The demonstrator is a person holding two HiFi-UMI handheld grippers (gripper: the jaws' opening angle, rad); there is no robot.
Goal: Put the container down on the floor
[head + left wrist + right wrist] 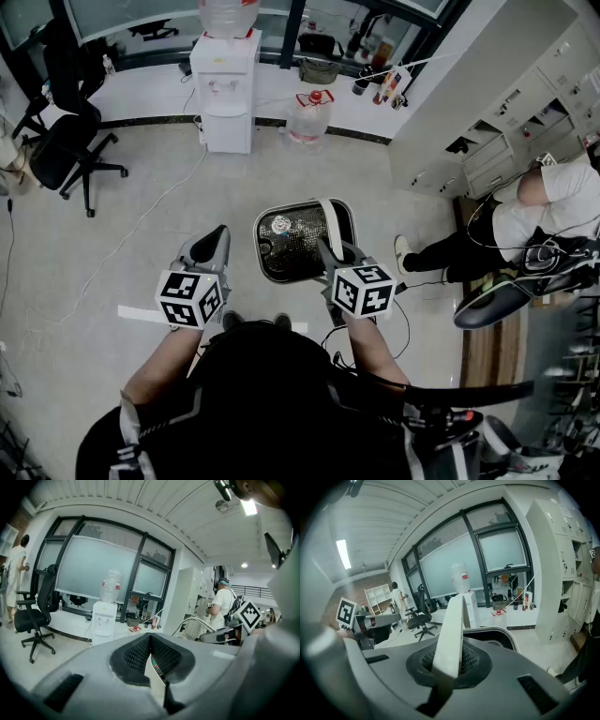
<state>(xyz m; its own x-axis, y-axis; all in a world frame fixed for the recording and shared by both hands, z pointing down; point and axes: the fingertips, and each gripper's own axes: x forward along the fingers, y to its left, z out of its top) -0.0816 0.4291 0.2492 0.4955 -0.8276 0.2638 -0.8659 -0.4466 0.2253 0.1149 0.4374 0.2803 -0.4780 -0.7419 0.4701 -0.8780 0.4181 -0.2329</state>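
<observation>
A rounded container [291, 246] with a pale rim, dark mesh inside and a white arched handle [330, 223] hangs in front of me above the floor. My right gripper [334, 255] is shut on that handle. In the right gripper view the white handle [452, 630] runs up between the jaws, with the container rim [502, 632] behind it. My left gripper [216, 242] is to the left of the container, apart from it. Its jaws [151, 643] are shut with nothing between them.
A water dispenser [225, 89] and a spare water jug [309, 117] stand at the far wall. A black office chair [70, 141] is at the left, white cabinets [506, 122] at the right. A person [525, 220] sits at the right. Cables lie on the floor.
</observation>
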